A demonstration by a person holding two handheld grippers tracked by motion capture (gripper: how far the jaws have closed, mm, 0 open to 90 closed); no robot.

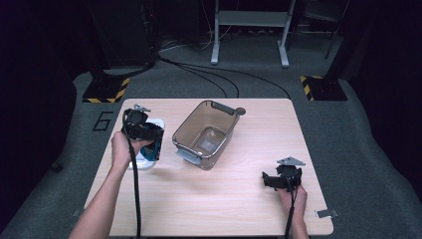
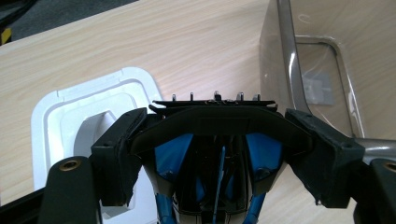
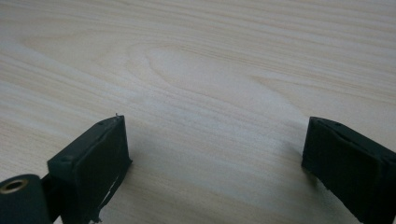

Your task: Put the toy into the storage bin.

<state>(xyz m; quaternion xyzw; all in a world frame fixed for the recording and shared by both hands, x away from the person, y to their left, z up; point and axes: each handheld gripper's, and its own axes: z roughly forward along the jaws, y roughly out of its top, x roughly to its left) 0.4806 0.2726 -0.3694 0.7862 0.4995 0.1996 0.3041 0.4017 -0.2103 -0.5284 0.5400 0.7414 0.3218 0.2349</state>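
Note:
My left gripper (image 1: 152, 142) is at the left of the table, shut on a black and blue object (image 1: 155, 148). In the left gripper view the jaws press on both ends of the black and blue object's (image 2: 217, 123) wide curved black part, and my left gripper (image 2: 219, 142) holds it just above a white moulded tray (image 2: 60, 116). The white tray (image 1: 158, 122) lies under the hand. My right gripper (image 1: 270, 180) hovers low near the front right of the table, jaws wide apart. Bare wood lies between the right gripper's (image 3: 215, 154) fingers (image 3: 93, 158).
A clear brown-tinted plastic bin (image 1: 221, 107) with grey handles stands in the middle of the table, close to the right of the left gripper; its wall (image 2: 280, 60) is right beside the held object. The wooden table (image 1: 239, 209) has open room in front.

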